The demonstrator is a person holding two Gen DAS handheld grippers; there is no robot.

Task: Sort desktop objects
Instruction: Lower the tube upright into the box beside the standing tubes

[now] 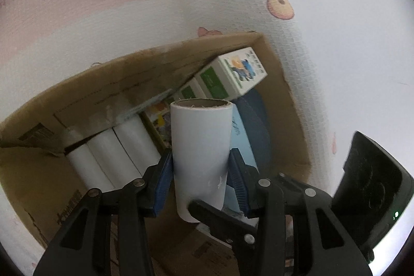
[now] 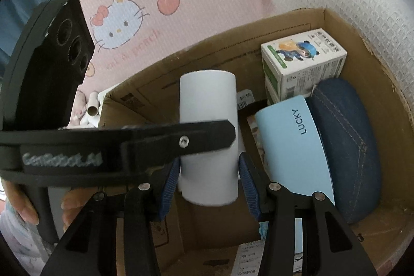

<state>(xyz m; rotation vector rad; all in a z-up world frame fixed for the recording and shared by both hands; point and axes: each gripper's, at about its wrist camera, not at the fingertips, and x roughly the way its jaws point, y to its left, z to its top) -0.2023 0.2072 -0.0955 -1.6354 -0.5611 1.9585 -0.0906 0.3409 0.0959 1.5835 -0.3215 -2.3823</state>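
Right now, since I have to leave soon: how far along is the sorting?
Done: three white rolls, cartoon boxes, the LUCKY case and denim case lie in the cardboard box. In hand: the left gripper clamps another roll over the box; the right gripper flanks a roll too, grip unclear. Left: dropping it in, plus small tubes outside the box.

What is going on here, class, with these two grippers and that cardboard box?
A person is sorting items into a cardboard box. The left gripper grips a white roll over the box. The right gripper has a white roll between its fingers; whether it grips cannot be told. In the box lie more white rolls, cartoon cartons, a light blue case and a denim case.
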